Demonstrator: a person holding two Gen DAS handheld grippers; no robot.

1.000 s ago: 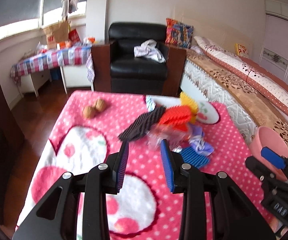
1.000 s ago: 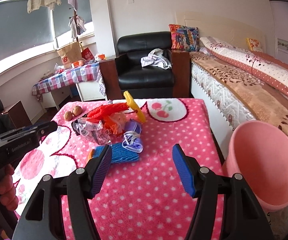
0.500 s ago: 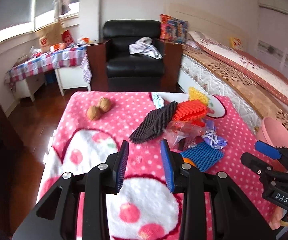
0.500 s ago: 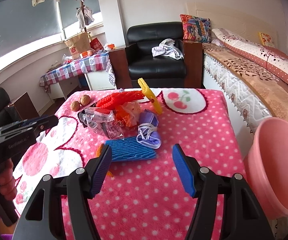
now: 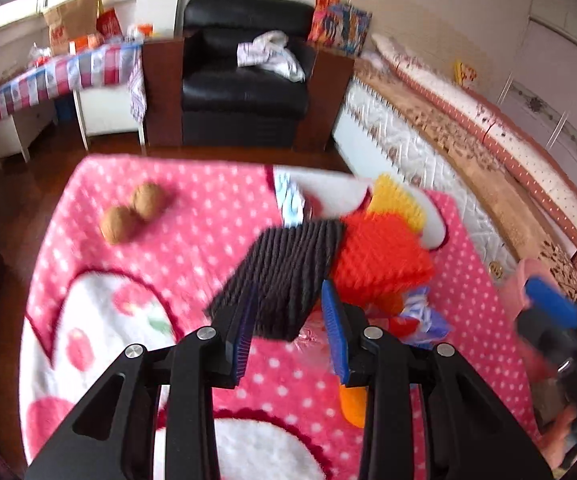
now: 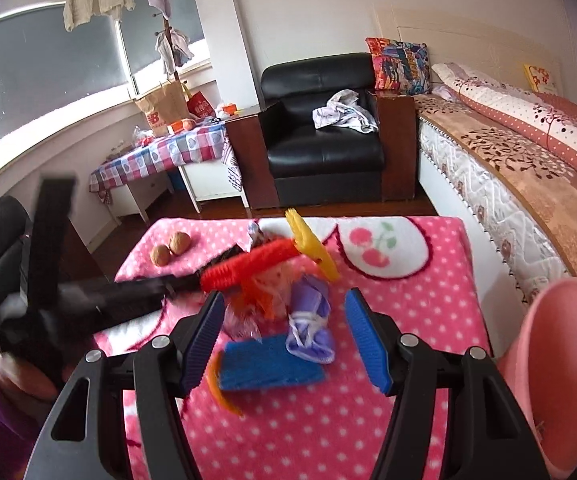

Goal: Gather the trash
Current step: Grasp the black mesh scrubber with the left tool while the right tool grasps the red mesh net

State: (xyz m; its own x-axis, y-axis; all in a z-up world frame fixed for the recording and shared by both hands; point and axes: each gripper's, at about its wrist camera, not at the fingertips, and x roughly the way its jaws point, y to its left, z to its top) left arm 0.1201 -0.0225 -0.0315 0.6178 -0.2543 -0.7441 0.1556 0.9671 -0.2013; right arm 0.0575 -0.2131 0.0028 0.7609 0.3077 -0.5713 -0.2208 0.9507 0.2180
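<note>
Right gripper (image 6: 284,340): jaws wide apart, above a pink dotted blanket (image 6: 408,280). Between its fingers: blue foam net (image 6: 272,368), purple wrapper (image 6: 312,320), clear bag (image 6: 240,320). Beyond: red net (image 6: 248,264), yellow net (image 6: 312,248), two walnuts (image 6: 170,249). Left gripper (image 6: 100,300) blurred, state unclear. Pink bin (image 6: 560,360) at right.

Heaped colourful foam trash (image 6: 272,304) on blanket (image 6: 408,320)

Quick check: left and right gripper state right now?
Left gripper: open, jaws around the black foam net, not clamped.
Right gripper: open, empty.
</note>
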